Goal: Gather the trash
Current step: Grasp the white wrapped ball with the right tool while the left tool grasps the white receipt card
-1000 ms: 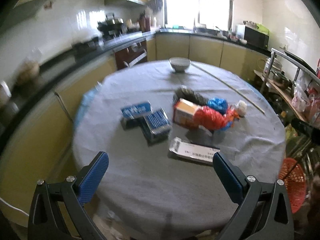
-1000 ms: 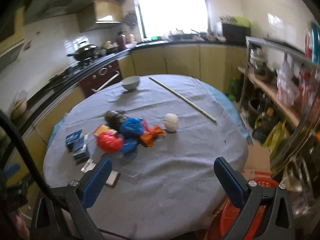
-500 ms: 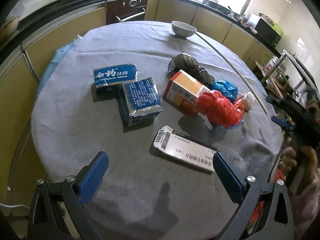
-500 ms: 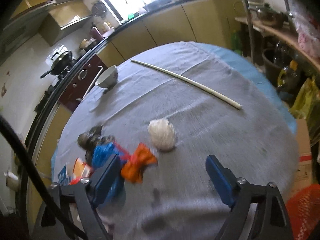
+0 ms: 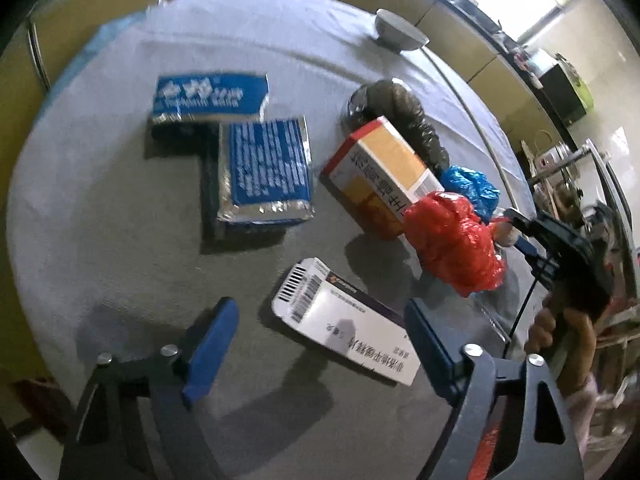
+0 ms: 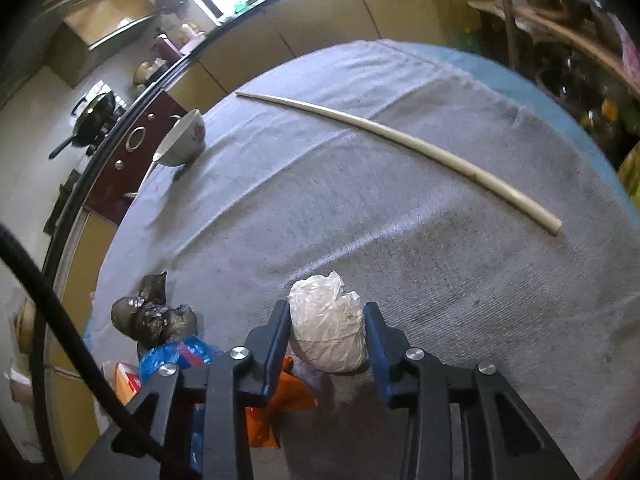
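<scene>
Orange crumpled plastic wrapper (image 6: 280, 404) half hidden behind right gripper (image 6: 326, 344), closing, pads against white crumpled plastic ball (image 6: 328, 332). Left gripper (image 5: 320, 344) closing, astride white flat printed carton (image 5: 344, 320), untouched.

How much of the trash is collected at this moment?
Nothing looks collected yet. The right gripper is closing on the white wad; the left gripper is closing around the white box. The blue packs, orange box and bags remain.

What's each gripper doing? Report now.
Left gripper: closing, jaws either side of the white box, not gripping.
Right gripper: closing on the white wad.
</scene>
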Available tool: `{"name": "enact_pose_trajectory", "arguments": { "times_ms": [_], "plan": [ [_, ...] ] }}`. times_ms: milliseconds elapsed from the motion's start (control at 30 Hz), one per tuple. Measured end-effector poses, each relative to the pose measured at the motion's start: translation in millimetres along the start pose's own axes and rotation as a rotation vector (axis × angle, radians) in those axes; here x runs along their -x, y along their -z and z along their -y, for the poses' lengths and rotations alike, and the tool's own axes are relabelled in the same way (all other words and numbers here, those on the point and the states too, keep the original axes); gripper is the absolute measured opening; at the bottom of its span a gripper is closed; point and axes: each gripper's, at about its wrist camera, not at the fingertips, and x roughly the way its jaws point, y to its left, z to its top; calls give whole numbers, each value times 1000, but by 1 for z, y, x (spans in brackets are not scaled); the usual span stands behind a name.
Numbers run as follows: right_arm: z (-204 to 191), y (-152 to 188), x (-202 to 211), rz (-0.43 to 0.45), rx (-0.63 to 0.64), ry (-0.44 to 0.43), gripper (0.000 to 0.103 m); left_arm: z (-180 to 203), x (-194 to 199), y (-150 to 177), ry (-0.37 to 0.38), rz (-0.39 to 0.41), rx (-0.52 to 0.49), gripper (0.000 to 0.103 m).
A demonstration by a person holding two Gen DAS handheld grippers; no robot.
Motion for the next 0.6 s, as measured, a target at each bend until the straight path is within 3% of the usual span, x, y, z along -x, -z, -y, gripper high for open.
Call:
{"name": "enact_pose_trajectory", "arguments": {
  "times_ms": [133,300,367,467,600],
  "plan": [
    [9,6,19,29,1,-46,39,4,-15,-3,-8,-15,59,82],
    [16,18,48,65,17,-99,39,10,-26,-7,-17,-3,112,68],
    [20,21,55,68,13,-120,39,14,-30,-8,-22,-3,118,60],
    [28,27,67,71,-3,-169,39,19,-30,-5,-64,26,106,37],
    [35,36,77,71,-18,-208,39,18,-27,-1,-26,53,104,25]
  ]
}}
